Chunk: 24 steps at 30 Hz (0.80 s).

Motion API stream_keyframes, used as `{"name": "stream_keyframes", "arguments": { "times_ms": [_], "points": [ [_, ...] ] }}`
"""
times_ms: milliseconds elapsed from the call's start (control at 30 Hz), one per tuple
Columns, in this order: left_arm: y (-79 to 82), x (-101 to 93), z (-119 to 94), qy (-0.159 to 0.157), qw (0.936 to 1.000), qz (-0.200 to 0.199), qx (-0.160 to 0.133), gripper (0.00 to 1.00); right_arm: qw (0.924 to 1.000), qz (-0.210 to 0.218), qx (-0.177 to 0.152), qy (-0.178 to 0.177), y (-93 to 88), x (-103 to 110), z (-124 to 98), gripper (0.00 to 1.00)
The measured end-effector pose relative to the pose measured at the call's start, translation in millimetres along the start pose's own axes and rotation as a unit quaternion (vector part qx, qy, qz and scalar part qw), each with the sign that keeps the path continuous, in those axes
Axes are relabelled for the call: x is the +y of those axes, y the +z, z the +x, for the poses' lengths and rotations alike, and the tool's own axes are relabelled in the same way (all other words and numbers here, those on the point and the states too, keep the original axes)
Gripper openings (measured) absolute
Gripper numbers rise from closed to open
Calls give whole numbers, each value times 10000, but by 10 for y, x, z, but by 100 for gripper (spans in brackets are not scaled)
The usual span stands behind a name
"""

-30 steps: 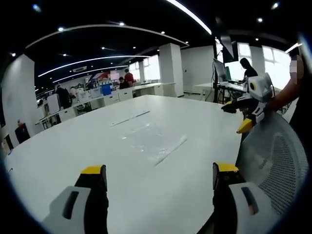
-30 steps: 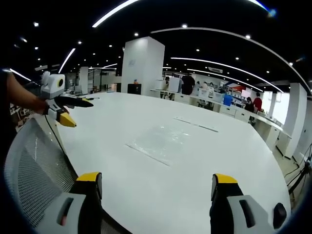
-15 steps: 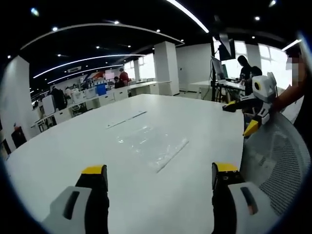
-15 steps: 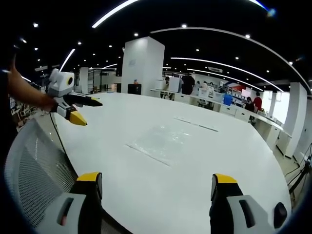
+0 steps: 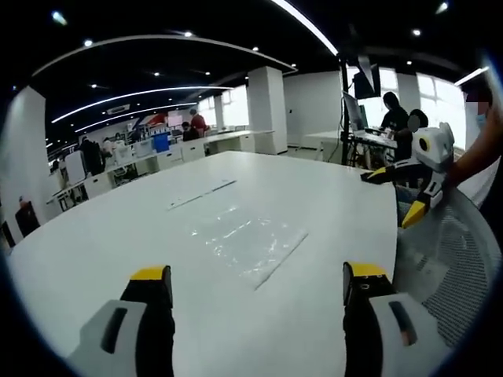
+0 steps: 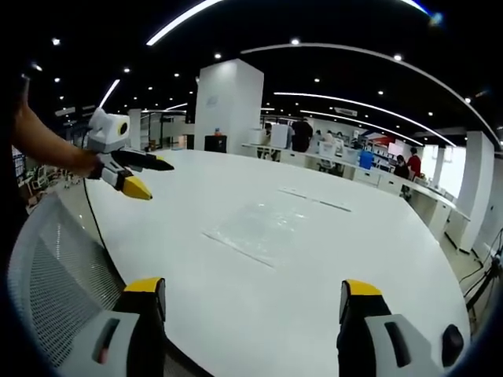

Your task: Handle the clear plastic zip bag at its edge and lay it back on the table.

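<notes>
Big white worktop (image 5: 118,236) spans the middle of both views, with a thin pale strip (image 5: 200,194) lying flat on it toward centre-left in the left gripper view. Grey mesh chair back (image 6: 55,275) at lower left of the right gripper view. Background: white square pillar (image 6: 228,106) upper centre, desks with seated people (image 5: 393,118) upper right, ceiling light strips (image 6: 185,20) at top.

Both views low over white table (image 5: 94,236), facing inward, sharing clear bag (image 5: 247,239).
</notes>
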<state>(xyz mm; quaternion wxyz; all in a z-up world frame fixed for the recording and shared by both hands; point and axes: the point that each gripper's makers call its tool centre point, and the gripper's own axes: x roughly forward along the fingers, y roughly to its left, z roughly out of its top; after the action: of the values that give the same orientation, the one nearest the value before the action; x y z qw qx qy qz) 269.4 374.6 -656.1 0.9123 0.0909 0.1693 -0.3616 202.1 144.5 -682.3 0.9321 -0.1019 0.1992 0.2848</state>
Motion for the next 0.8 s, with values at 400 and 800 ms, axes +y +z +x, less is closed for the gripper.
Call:
{"name": "stream_keyframes", "arguments": {
  "times_ms": [400, 800],
  "points": [
    [-72, 54, 157, -118, 9997, 106, 203, 85, 9999, -29, 86, 84, -22, 31, 0, 89],
    [-151, -11, 356, -418, 9976, 324, 441, 77, 9999, -15, 137, 66, -43, 29, -2, 87]
  ]
}}
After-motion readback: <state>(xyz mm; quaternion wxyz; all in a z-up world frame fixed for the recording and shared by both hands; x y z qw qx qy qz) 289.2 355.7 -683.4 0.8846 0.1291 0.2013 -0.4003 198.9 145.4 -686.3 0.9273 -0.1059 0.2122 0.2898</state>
